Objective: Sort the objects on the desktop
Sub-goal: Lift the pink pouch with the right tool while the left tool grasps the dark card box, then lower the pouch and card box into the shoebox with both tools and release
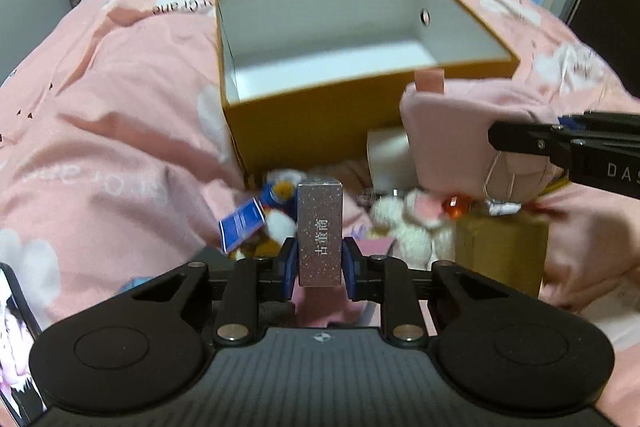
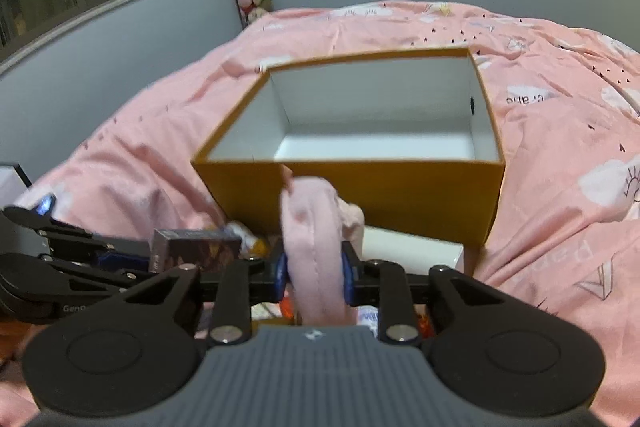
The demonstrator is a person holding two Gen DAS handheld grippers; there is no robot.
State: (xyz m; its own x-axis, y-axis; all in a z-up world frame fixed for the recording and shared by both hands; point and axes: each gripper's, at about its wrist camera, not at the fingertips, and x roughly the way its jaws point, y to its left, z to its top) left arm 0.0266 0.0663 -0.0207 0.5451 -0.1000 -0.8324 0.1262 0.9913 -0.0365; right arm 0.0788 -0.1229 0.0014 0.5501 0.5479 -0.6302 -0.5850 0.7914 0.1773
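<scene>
Both hand-held grippers clamped, loaded.

- Right hand-held gripper clamps a soft pink plush item between its blue pads.
- Open orange cardboard box, white inside, sits just beyond on the pink patterned bedspread.

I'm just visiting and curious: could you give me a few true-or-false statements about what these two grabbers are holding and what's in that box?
1. The left gripper clamps a small sparkly carton. True.
2. The right gripper is holding nothing. False: it squeezes a pink plush item.
3. The orange box already holds several toys. False: its white inside looks bare.
4. The box sits on a pink bedspread. True.
5. The box has its lid on. False: its top is open.
</scene>
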